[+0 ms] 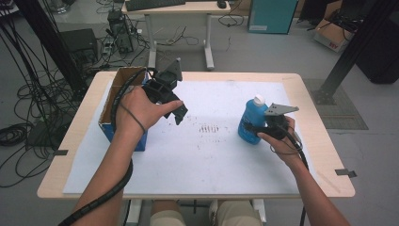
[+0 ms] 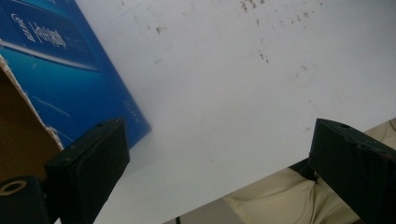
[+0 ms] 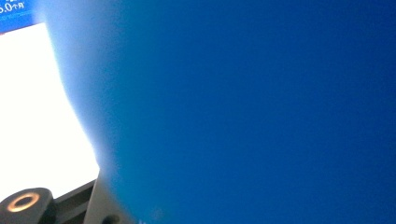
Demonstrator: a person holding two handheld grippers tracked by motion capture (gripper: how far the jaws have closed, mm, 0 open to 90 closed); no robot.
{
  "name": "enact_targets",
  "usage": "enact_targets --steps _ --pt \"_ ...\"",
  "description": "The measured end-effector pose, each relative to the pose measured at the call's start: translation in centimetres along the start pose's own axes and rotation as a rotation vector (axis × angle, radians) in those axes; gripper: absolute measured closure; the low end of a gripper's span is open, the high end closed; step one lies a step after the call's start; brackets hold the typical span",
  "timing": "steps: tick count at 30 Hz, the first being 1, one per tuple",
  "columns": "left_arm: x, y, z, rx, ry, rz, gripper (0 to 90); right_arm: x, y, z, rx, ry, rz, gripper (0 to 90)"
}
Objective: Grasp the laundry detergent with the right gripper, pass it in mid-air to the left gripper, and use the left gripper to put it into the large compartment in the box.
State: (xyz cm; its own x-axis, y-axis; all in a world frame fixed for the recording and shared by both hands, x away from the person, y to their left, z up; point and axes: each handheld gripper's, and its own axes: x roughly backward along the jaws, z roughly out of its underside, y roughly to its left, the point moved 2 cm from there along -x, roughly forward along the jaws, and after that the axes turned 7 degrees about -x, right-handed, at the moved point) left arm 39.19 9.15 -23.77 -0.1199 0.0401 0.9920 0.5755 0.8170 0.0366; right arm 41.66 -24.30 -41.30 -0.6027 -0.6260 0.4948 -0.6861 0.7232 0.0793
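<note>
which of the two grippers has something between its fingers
The right gripper: its fingers sit at the blue bottle. The left gripper is open over the white mat.

My high view looks forward and down from above my side of the counter [image 1: 207, 183], taking in all of it and the floor beyond. My left gripper view sits close over the white sheet, facing back toward my lap, with the blue box [image 2: 70, 70] at its upper left, also at centre left in the high view. My right gripper view is pressed against the blue bottle [image 3: 257, 112], blurred.
</note>
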Motion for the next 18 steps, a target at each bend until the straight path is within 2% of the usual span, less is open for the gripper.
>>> enact_targets --steps 18 --pt "-0.34 0.03 -0.24 -0.005 0.001 0.003 5.9 0.00 0.00 -0.01 0.000 0.002 0.000 46.3"
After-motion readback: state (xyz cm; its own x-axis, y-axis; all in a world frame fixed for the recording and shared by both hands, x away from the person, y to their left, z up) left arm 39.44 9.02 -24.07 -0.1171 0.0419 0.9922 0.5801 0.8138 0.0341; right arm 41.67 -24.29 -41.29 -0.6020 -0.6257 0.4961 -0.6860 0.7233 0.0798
